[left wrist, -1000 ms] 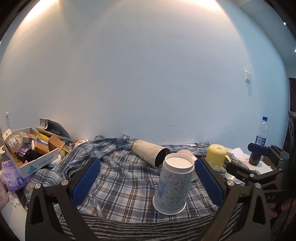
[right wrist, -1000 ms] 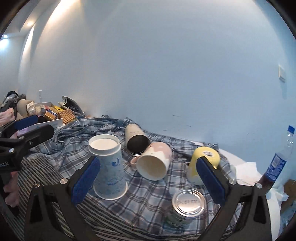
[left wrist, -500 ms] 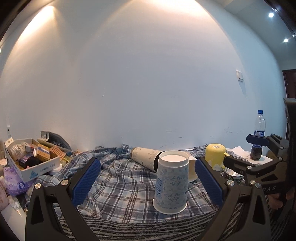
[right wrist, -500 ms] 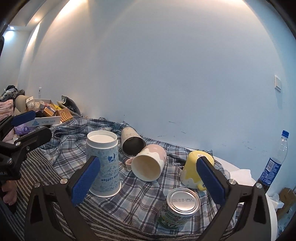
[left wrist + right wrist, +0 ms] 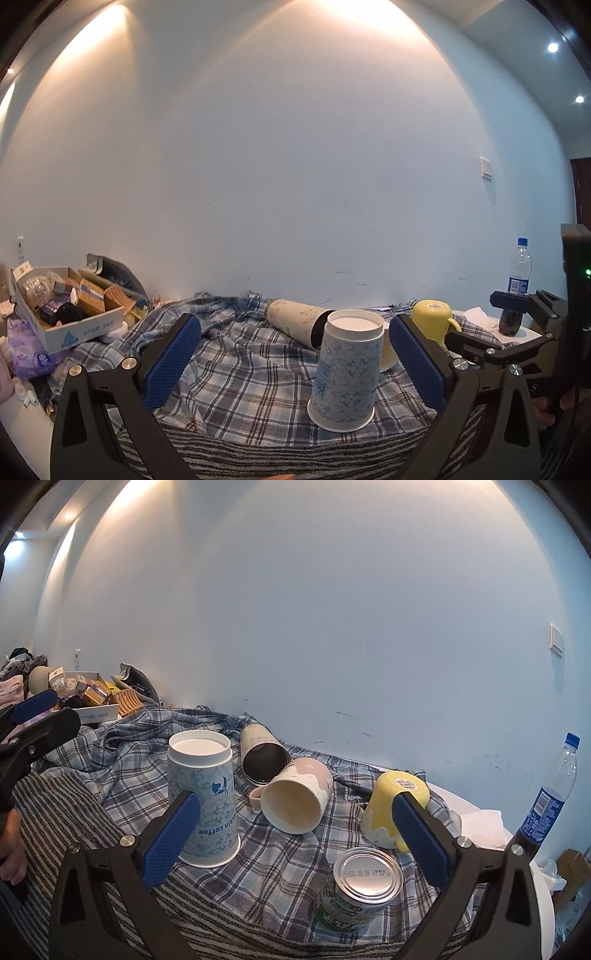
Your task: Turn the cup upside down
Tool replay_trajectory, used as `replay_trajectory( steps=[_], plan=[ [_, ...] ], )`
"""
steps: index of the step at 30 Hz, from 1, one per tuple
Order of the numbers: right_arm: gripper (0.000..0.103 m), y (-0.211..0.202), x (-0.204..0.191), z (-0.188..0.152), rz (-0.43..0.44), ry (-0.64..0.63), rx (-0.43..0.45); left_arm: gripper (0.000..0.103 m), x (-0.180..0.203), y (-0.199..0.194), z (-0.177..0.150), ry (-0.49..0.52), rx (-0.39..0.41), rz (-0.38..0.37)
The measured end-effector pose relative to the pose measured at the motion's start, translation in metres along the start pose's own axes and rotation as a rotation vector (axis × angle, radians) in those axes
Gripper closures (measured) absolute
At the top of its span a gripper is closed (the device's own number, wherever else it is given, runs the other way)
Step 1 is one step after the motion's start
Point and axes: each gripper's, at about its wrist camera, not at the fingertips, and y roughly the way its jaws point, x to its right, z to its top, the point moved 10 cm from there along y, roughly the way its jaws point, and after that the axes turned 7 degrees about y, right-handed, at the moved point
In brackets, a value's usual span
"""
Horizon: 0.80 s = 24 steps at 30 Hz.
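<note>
Compared with one second ago, the paper cup (image 5: 345,373) stands straighter, while before it leaned a little, and both views now look lower, showing more wall. The cup stands upside down on the plaid cloth (image 5: 236,369), wide mouth down, white base up, long axis vertical. The left gripper (image 5: 295,363) has its blue pads wide apart and holds nothing; the cup stands between them, nearer the right pad. The right gripper (image 5: 295,840) is also spread wide and empty. Only the right wrist view shows the tin can (image 5: 358,888) and the pink mug (image 5: 295,799) lying on its side; the yellow mug (image 5: 391,808) appears in both.
</note>
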Motion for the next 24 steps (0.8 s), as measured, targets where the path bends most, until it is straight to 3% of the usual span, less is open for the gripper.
replay_trajectory(
  steps=[5, 24],
  plan=[
    [0.000, 0.001, 0.000, 0.000, -0.001, -0.004, 0.003, 0.000, -0.013, 0.010, -0.009, -0.060, -0.063, 0.008],
    [0.000, -0.006, -0.005, 0.003, -0.005, -0.042, 0.027, 0.000, -0.013, 0.006, -0.008, -0.072, -0.045, 0.004]
  ],
)
